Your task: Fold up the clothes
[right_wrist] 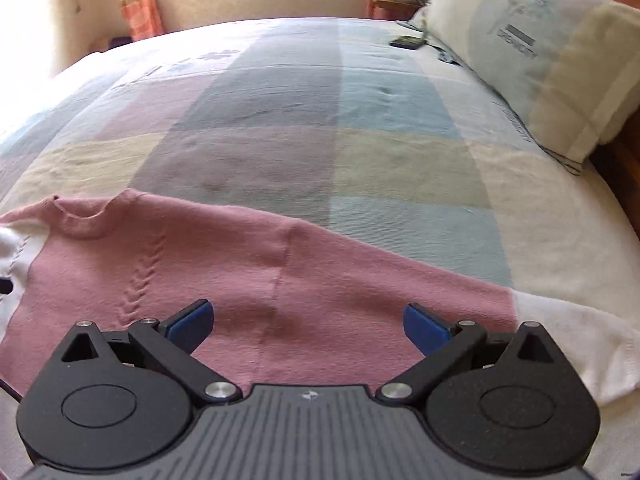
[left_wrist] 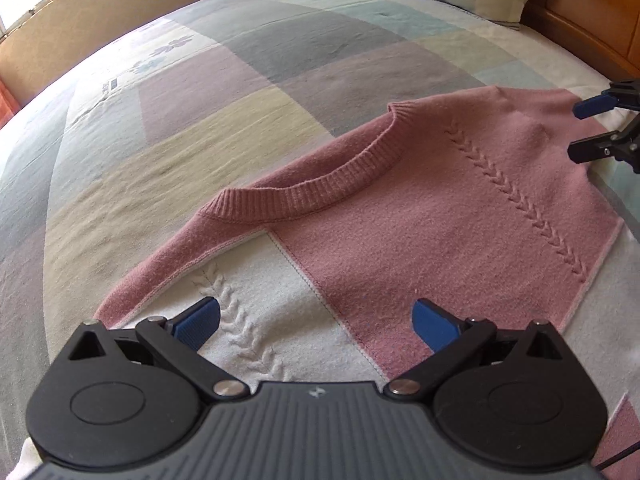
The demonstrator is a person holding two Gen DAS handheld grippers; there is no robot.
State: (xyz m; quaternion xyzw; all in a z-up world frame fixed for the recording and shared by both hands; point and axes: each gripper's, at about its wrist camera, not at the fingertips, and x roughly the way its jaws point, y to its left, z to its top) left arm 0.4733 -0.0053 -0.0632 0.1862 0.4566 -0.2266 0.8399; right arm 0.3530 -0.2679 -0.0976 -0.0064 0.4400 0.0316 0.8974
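Note:
A pink and white knit sweater [left_wrist: 420,216] lies flat on the bed, its ribbed collar [left_wrist: 320,188] toward the far side. My left gripper [left_wrist: 316,326] is open and empty, just above the sweater's white panel [left_wrist: 264,320] near the pink seam. My right gripper [right_wrist: 308,326] is open and empty over the pink shoulder and sleeve seam [right_wrist: 280,276]. The sweater also shows in the right wrist view [right_wrist: 192,264], its sleeve ending in a white cuff [right_wrist: 568,336]. The right gripper also shows in the left wrist view [left_wrist: 580,128] at the sweater's far right edge.
The bed is covered by a pastel patchwork blanket [left_wrist: 200,128]. A pillow [right_wrist: 540,64] lies at the head by the wooden headboard [left_wrist: 592,12]. A small dark object [right_wrist: 406,43] lies near the pillow. Curtains [right_wrist: 138,4] and a wall stand beyond the bed.

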